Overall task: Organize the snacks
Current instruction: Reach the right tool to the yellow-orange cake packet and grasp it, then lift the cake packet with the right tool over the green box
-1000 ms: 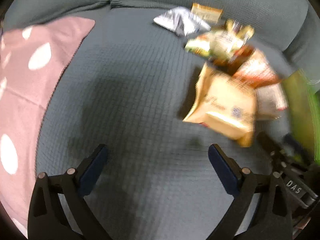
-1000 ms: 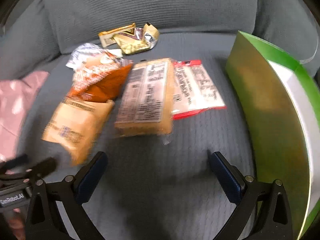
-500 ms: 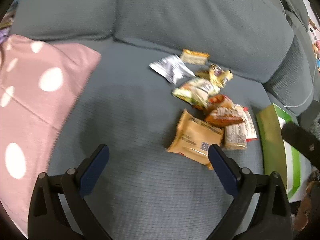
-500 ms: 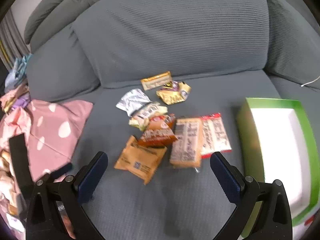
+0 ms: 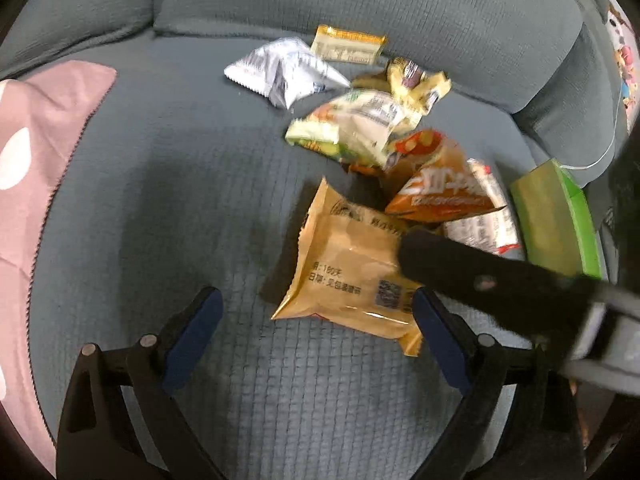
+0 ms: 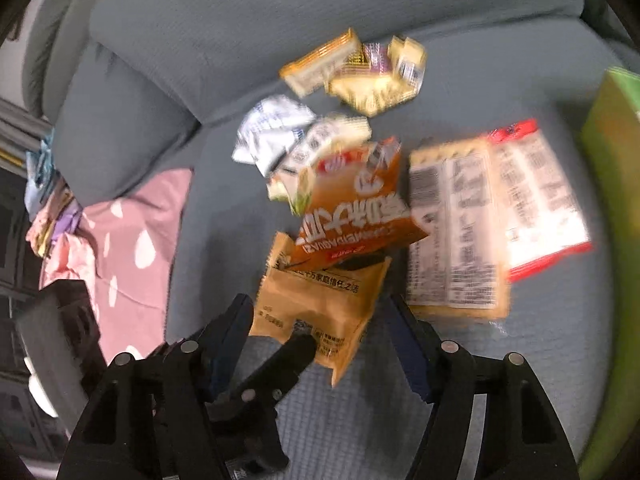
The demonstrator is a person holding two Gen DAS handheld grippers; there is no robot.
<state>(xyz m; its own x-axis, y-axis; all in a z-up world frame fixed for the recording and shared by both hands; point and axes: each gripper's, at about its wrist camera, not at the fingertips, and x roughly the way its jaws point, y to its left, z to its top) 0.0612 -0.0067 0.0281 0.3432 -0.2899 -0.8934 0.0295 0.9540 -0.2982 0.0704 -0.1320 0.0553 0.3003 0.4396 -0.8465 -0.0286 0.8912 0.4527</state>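
Left wrist view: the left gripper hangs spread, clamping nothing, over the sofa seat; the tan packet lies mid-seat beside it.

Right wrist view: the right gripper has just been closing, straddling that tan packet without pinching yet, probably to lift it towards the green box at the seat's right edge.

Both units have closed in on the snack pile since half a second back. Right hand-held gripper: jaws have just been closing, now straddling the tan packet; pad contact unclear. Left hand-held gripper: narrowed slightly, nothing clearly gripped, its right finger now overlapping that packet's near edge.
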